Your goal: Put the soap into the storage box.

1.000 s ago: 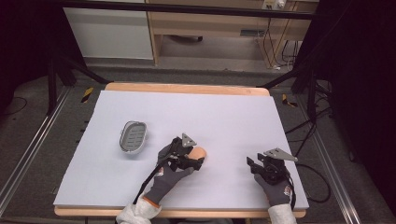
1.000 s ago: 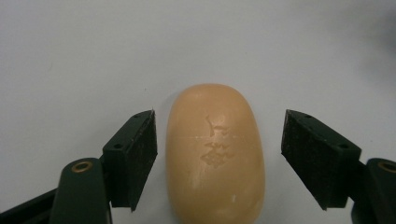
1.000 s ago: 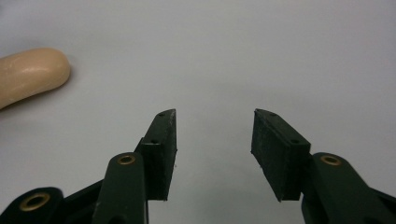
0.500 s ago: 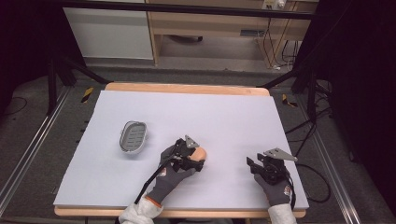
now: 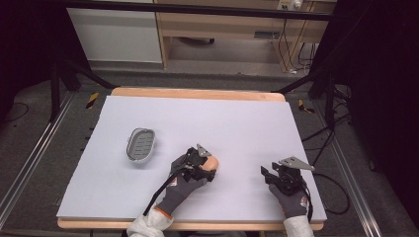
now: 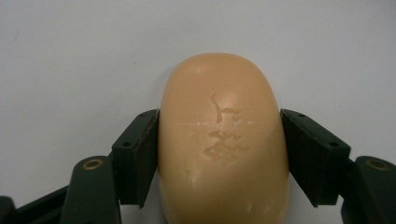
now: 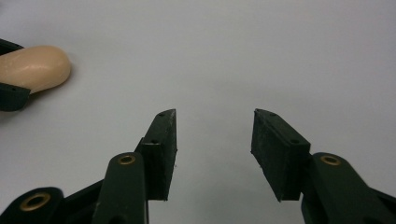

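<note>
A peach-coloured oval soap bar (image 6: 218, 107) sits between the two black pads of my left gripper (image 6: 219, 144), which press on its long sides. From above, that gripper (image 5: 208, 167) and the soap (image 5: 213, 161) are near the table's front middle, low over the white sheet (image 5: 232, 118). Whether the soap rests on the sheet I cannot tell. To its right, my right gripper (image 5: 267, 174) is held still with its jaws apart. Nothing is between the jaws of the right gripper (image 7: 215, 140), and the soap (image 7: 35, 67) shows far off to its left.
A grey oval soap dish (image 5: 141, 144) with a slotted floor lies on the sheet, left of the left hand. The wooden table edge (image 5: 197, 93) frames the sheet. Cables (image 5: 331, 197) trail off the right side. Dark stands and a cabinet are behind the table.
</note>
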Demonstrator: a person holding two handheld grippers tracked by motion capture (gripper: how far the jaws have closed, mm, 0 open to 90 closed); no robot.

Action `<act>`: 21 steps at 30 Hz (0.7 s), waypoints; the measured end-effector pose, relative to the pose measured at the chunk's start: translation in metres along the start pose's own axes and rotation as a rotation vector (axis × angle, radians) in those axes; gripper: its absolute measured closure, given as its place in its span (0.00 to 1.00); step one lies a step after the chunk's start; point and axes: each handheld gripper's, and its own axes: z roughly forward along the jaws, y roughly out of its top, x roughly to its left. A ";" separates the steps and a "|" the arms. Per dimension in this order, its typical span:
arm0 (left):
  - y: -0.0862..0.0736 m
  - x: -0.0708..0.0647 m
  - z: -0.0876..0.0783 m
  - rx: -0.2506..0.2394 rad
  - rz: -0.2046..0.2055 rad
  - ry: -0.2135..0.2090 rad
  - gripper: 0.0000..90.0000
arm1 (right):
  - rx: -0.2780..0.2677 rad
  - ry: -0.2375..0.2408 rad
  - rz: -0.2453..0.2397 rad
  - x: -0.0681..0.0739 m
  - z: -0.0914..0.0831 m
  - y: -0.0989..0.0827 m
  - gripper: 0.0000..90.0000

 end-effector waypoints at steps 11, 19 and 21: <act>0.002 0.000 0.001 0.015 0.006 0.007 0.35 | 0.005 0.005 0.008 0.001 0.000 0.000 0.56; 0.003 -0.002 0.001 0.022 0.006 0.019 0.35 | 0.006 0.005 0.002 0.001 0.000 0.000 0.56; 0.003 -0.002 0.001 0.024 0.003 0.020 0.36 | 0.006 0.004 0.003 0.000 0.000 0.000 0.56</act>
